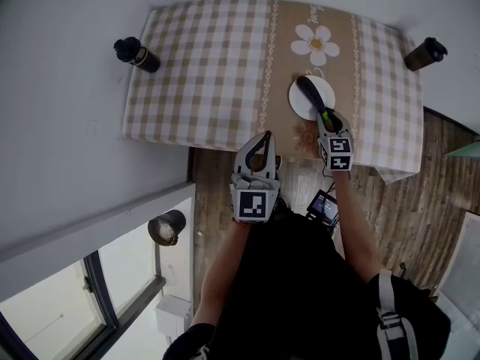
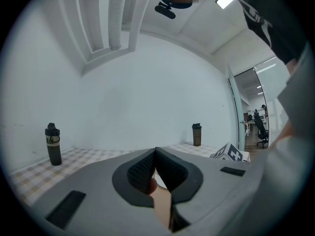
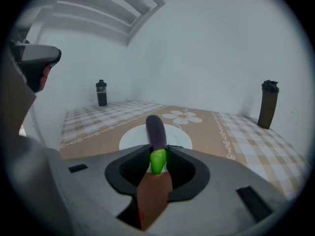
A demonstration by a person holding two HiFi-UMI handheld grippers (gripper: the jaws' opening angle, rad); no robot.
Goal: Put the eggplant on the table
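Note:
A dark purple eggplant (image 1: 308, 91) with a green stem end lies lengthwise over a white plate (image 1: 298, 107) on the checked tablecloth (image 1: 202, 58). My right gripper (image 1: 327, 117) is shut on the stem end. In the right gripper view the green cap (image 3: 157, 160) sits pinched between the pads and the purple body (image 3: 156, 129) points away over the plate (image 3: 130, 139). Whether the eggplant rests on the plate I cannot tell. My left gripper (image 1: 261, 142) hovers at the table's near edge, to the left of the plate, with its jaws shut (image 2: 155, 154) and nothing in them.
One dark bottle (image 1: 136, 54) stands at the table's far left corner and another (image 1: 425, 53) at its far right corner. A daisy print (image 1: 315, 43) lies beyond the plate. A white wall and a window run along the left. Wooden floor shows below the table.

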